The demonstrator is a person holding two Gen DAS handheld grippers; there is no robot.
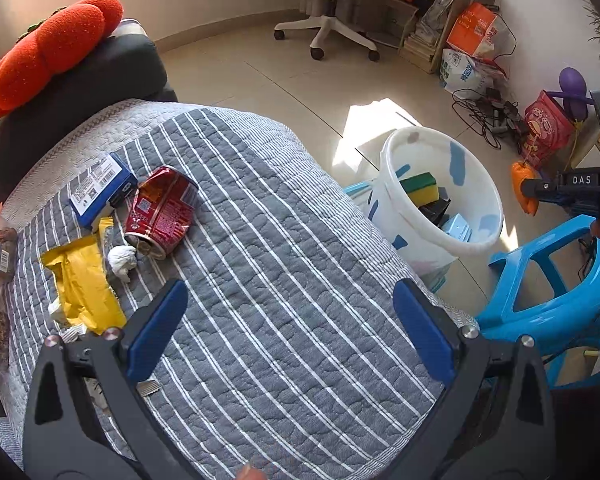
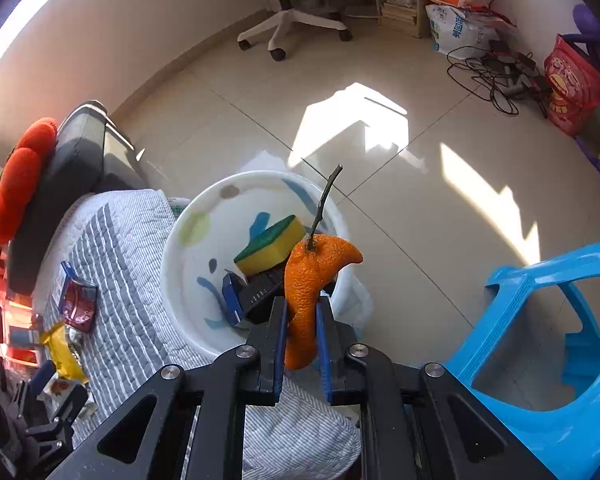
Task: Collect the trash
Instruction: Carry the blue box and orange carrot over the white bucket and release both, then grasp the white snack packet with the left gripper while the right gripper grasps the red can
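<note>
Quilted grey cotton with white stripes covers the sofa seat where your remaining trash sits, and that soft, puckered surface is your first hazard: a gripper finger could snag a fold and drag the cover along with the litter. Next in size, the white plastic bucket, smooth-walled and splashed with blue and green marks, stands on the floor tiles just beside the seat edge; it already holds a yellow-and-green sponge and some dark boxes. It looks light, so a knock from either gripper could tip it.

Your right gripper is pinched narrow on an orange peel, a pebbly, curled strip with a thin woody stem poking up. It hangs near the bucket's near rim, not clearly over the middle; let go too soon and I think it may land on the rim or the floor. The peel is limp, so it could also cling to one pad.

Your left gripper stands wide with nothing between its blue pads, above bare quilt. Left of it lies the pile: a blue-and-white carton, a flat yellow padded mailer, a crushed red can, dented and slick, and a small wad of white tissue. The can may roll or squirt out of a pinch; the tissue may be missed entirely.
</note>
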